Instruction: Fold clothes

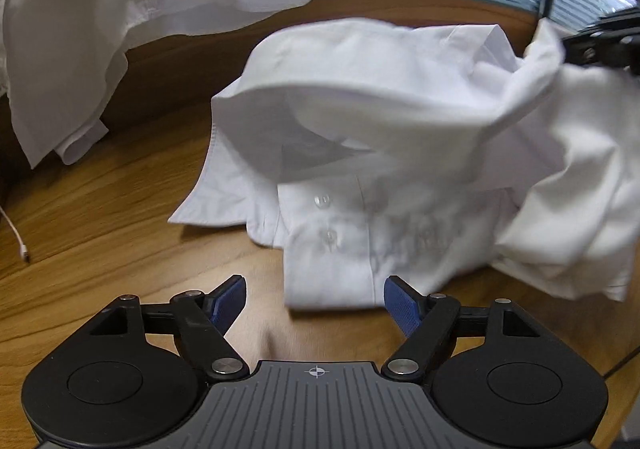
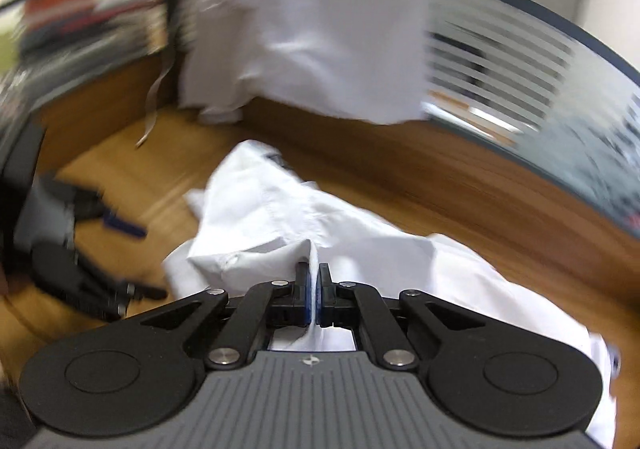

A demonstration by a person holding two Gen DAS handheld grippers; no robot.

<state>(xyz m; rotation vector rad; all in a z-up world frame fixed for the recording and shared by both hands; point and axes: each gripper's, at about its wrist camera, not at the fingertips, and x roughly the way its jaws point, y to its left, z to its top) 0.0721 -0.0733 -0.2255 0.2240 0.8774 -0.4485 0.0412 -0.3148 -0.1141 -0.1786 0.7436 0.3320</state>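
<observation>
A: Where is the thing you are folding?

B: Your crumpled white cotton shirt with small clear buttons lies on the brown wooden table. In the left wrist view it fills the middle and the right of the frame. Its button strip runs down toward the bottom middle.

A: What is your left gripper doing?

B: Your left gripper with black arms and blue pads sits at the bottom of that view. Its jaws are spread wide. Nothing is pinched between them. The bottom edge of the shirt lies just beyond the pads. One blue pad is just beside the cloth.

A: And your right one?

B: Your right gripper is clenched. A fold of the white shirt is squeezed between its blue pads, low in the middle of the right wrist view. In the left wrist view you can see it at the right edge, lifting a corner of the cloth.

A: What else is there?

B: A second white cloth hangs at the upper left of the left wrist view. A thin white cable lies at the left edge of the table. The right wrist view is blurry.
</observation>
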